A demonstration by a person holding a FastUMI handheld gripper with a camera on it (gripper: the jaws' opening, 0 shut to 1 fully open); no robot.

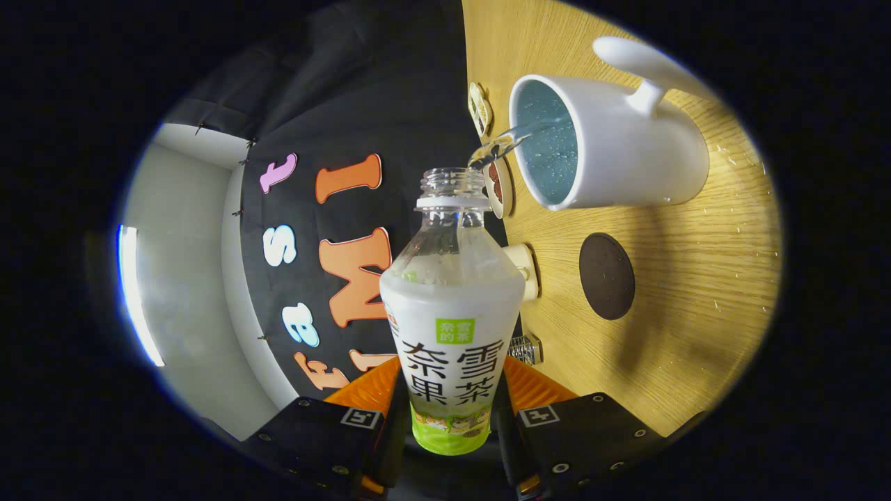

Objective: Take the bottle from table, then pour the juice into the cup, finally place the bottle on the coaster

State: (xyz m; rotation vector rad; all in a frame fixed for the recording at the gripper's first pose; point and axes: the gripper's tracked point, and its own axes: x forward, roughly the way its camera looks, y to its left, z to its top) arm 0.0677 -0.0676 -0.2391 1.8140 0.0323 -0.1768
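Note:
My gripper [451,424] is shut on a clear, uncapped bottle [451,313] with a white and green label, both fingers pressing on its lower body. The whole view is rolled sideways, so the bottle is tipped over. A thin clear stream [511,136] runs from the bottle's mouth into a white mug [612,149] with a blue inside and a handle, standing on the wooden table [696,292]. A round dark coaster [606,275] lies on the table beside the mug, nearer to the fingers.
Small round pieces lie along the table's far edge: a cream one [523,268], a brown-faced one [498,184] and another [479,108] beyond it. A small metal part [527,348] sits close to the fingers. Droplets speckle the wood by the mug.

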